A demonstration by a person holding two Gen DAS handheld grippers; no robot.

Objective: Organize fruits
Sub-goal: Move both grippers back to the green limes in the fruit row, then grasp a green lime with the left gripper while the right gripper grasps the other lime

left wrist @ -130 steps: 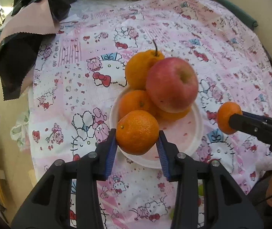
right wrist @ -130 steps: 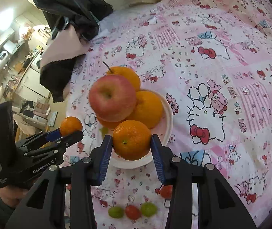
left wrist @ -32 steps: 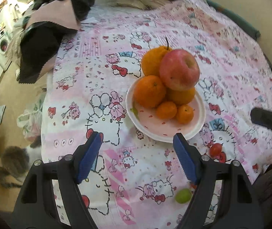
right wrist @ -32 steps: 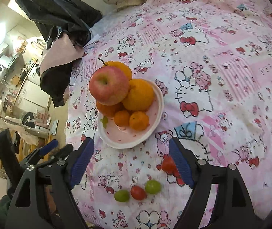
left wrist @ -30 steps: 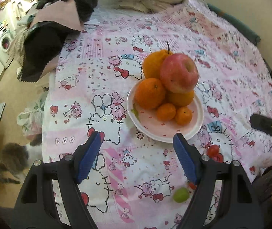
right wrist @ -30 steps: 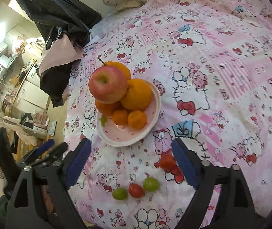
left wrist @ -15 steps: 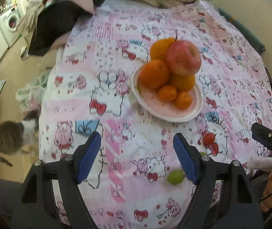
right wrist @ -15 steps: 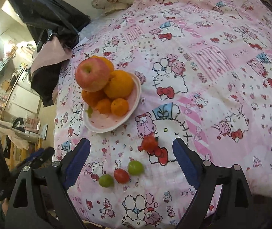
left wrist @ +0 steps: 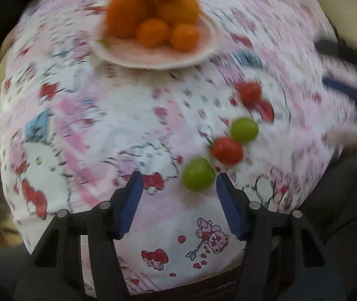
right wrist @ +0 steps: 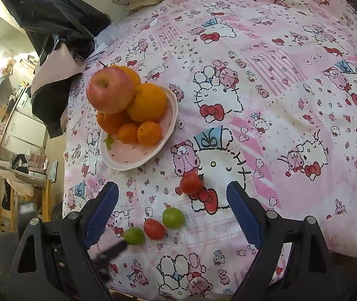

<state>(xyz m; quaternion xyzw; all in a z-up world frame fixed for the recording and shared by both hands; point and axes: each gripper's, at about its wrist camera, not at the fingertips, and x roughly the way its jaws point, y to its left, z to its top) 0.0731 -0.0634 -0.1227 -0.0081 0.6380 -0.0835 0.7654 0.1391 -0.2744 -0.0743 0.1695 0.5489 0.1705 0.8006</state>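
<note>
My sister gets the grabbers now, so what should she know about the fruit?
Left gripper: open, empty, right by the near green fruit.
Right gripper: open, empty, over the cloth.
Done: apple and oranges piled on the pink plate.
Left: four small fruits loose on the tablecloth: red tomato, another red one, second green one, plus the near green one.

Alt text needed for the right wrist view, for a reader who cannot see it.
The open right gripper hovers over a pink cartoon-print cloth, above four loose small fruits, two red and two green. Beyond them a pink plate holds oranges topped by an apple.
</note>
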